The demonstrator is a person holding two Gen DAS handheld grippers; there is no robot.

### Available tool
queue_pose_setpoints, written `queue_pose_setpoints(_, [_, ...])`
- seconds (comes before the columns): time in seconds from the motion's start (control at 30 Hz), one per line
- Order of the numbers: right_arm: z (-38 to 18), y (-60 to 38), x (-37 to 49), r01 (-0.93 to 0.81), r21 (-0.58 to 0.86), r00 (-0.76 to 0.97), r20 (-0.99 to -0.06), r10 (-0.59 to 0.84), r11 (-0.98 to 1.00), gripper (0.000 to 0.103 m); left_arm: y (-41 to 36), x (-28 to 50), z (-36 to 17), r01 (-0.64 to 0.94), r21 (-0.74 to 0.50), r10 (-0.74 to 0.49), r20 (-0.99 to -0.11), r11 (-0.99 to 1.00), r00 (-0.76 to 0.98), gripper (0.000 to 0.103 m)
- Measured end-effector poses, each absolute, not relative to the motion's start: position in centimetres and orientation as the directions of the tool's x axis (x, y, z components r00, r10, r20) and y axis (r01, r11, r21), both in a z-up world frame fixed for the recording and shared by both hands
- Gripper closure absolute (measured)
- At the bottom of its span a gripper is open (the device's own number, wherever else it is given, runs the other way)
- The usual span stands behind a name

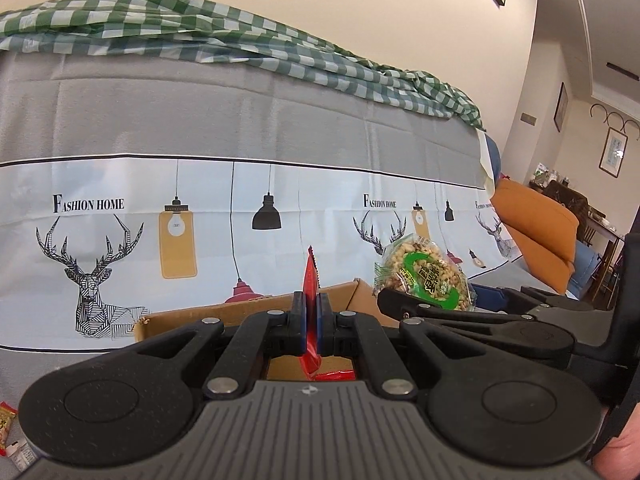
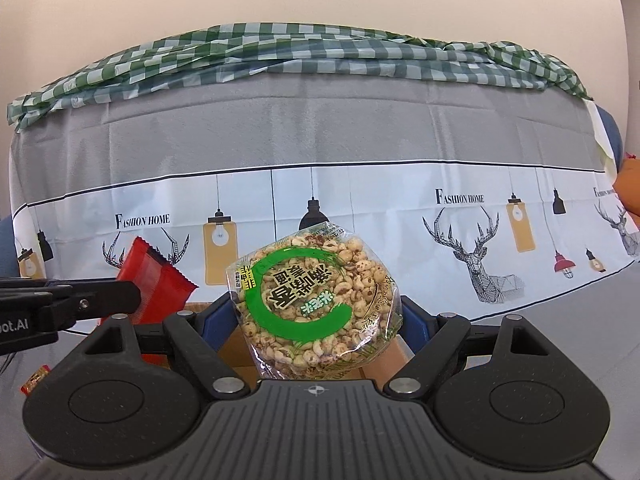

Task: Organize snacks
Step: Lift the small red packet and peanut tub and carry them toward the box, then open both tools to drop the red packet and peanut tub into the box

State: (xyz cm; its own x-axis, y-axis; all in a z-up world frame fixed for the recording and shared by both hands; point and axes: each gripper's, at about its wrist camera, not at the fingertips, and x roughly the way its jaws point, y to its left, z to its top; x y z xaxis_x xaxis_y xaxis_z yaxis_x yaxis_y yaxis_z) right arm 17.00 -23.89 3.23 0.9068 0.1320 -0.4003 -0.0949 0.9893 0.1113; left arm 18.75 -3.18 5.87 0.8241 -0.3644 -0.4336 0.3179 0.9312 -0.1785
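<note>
Snacks sit in both grippers above an open brown cardboard box (image 1: 248, 314); at the far left of the left wrist view, small loose wrapped snacks (image 1: 8, 426) lie at the frame's lower corner on the grey cloth, their print too small to read; behind them hangs a grey and white printed cloth (image 1: 200, 128) carrying the words "FASHION HOME" beside line-drawn deer heads and hanging lamps, with a green and white checked cloth (image 1: 224, 28) bunched along its top; the left gripper (image 1: 312, 320) has its black fingers (image 1: 298, 322) drawn together, clamped on a flat red foil snack packet (image 1: 311, 280) that stands edge-on and upright between them, its crimped top rising above the fingertips and its lower end hanging over the box; no writing on it can be read; to the right, the right gripper (image 2: 316, 320) holds a round puffed-grain cake in a clear wrapper (image 2: 312, 304), its label a thick green ring around dark Chinese characters that appear upside down; its blue-padded fingers (image 2: 212, 320) stand wide apart yet press the wrapper's two sides, so they are closed on it; the cake hangs over the box, just beside the red packet; at the far right lies an orange cushion (image 1: 536, 228).
</note>
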Motion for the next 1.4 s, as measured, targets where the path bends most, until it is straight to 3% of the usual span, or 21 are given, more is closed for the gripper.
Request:
queue_pose_setpoints(1.0, [3.1,-23.9,16.6,-0.115,0.104,0.915,-0.375,0.146,0.988,0.019,-3.4,18.2,6.1,0.371,-0.196,-0.419,-0.410,0.908,0.810,0.097])
queue_pose_setpoints(1.13, [2.9,-23.8,16.7,-0.103,0.096,0.914,-0.383,0.132,0.990,0.016,-3.3,18.3,5.9,0.370,-0.204,-0.423,-0.415,0.906,0.805,0.081])
queue_pose_setpoints(1.2, [3.0,-23.8,16.7,-0.103,0.099,0.916,-0.379,0.133,0.990,0.016,-3.2,18.3,5.8,0.367,-0.200,-0.418,-0.415,0.909,0.808,0.066])
queue_pose_setpoints(1.33, [3.1,-23.6,16.5,-0.098,0.091,0.922,-0.366,0.124,0.991,0.014,-2.9,18.2,5.9,0.343,-0.187,-0.391,-0.406,0.920,0.826,0.052])
queue_pose_setpoints(1.4, [3.1,-23.5,16.5,-0.097,0.096,0.923,-0.364,0.126,0.991,0.014,-2.4,18.3,5.9,0.317,-0.179,-0.364,-0.398,0.931,0.842,0.034])
